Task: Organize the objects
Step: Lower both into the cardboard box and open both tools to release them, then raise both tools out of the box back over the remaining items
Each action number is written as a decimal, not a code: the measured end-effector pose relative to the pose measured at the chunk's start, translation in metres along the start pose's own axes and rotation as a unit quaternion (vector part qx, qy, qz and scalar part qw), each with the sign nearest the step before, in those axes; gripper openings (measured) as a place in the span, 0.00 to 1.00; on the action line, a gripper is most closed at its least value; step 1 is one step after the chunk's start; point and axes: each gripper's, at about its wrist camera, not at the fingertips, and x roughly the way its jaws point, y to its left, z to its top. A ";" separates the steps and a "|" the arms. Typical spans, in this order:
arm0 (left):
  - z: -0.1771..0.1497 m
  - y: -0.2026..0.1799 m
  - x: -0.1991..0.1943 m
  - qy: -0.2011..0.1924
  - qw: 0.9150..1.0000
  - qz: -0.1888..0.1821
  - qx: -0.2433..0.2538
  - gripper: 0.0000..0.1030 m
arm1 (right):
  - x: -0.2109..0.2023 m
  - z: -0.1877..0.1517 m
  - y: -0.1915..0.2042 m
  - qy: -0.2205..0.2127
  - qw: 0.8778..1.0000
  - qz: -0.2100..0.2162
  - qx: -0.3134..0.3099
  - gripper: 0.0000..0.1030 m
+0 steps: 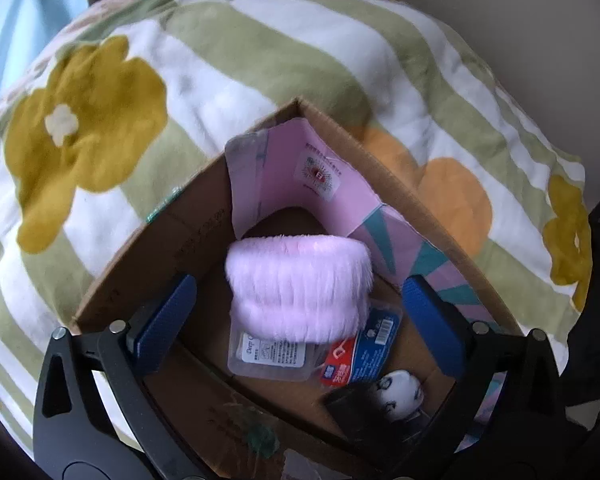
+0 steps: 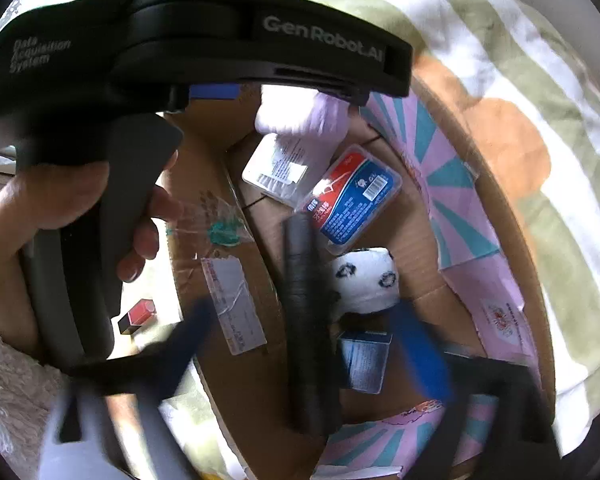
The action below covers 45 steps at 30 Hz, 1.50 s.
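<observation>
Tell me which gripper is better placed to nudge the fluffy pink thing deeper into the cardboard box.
Probably the left. The left gripper is open, with the fluffy pink thing between its blue fingers inside the cardboard box. The right gripper hangs open over the dark tube, farther from it.

Free room and obstacles inside the cardboard box (image 1: 112,280). The pink fluffy roll (image 1: 298,288) lies between the open blue fingers (image 1: 166,320) of the left gripper (image 1: 296,316), with a gap on each side. Pink paper (image 1: 268,184) lines the far corner and right wall, narrowing that side. On the floor, a clear packet (image 2: 278,168), a red-and-blue case (image 2: 358,196), a panda-print roll (image 2: 366,280), a dark tube (image 2: 306,320) and a small blue box (image 2: 366,360) crowd the middle; bare cardboard shows beside the left wall. The left gripper's body (image 2: 220,40) spans the box's far end.
</observation>
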 end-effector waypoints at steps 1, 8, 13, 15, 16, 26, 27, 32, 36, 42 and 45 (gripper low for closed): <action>0.001 -0.001 -0.001 0.000 1.000 0.002 0.002 1.00 | -0.001 -0.001 0.001 0.001 1.000 0.002 -0.004 1.00; 0.002 0.002 -0.009 0.003 1.000 0.002 0.006 1.00 | -0.004 -0.014 -0.004 0.002 1.000 0.001 -0.001 1.00; 0.001 0.002 -0.015 0.002 1.000 0.001 0.003 1.00 | -0.012 -0.019 -0.006 -0.010 1.000 -0.003 -0.005 1.00; 0.000 0.001 -0.019 0.001 1.000 0.002 0.004 1.00 | -0.017 -0.020 -0.007 -0.014 1.000 -0.006 -0.005 1.00; -0.001 0.000 -0.022 0.000 1.000 0.003 0.005 1.00 | -0.021 -0.021 -0.008 -0.016 1.000 -0.007 -0.004 1.00; -0.010 -0.014 -0.082 -0.022 1.000 0.011 0.009 1.00 | -0.071 -0.005 0.017 -0.031 0.999 -0.028 -0.008 1.00; -0.012 -0.016 -0.090 -0.025 1.000 0.013 0.008 1.00 | -0.080 -0.006 0.021 -0.033 0.999 -0.031 -0.016 1.00; -0.027 -0.018 -0.146 -0.040 0.999 0.025 -0.010 1.00 | -0.120 -0.012 0.040 -0.054 0.995 -0.046 -0.063 1.00; -0.049 -0.014 -0.193 -0.063 0.997 0.036 -0.036 1.00 | -0.152 -0.021 0.059 -0.073 0.992 -0.042 -0.097 1.00; -0.096 0.006 -0.261 -0.099 0.989 0.068 -0.085 1.00 | -0.193 -0.038 0.093 -0.103 0.983 -0.034 -0.151 1.00; -0.126 0.017 -0.295 -0.116 0.983 0.090 -0.111 1.00 | -0.204 -0.046 0.109 -0.112 0.978 -0.028 -0.174 1.00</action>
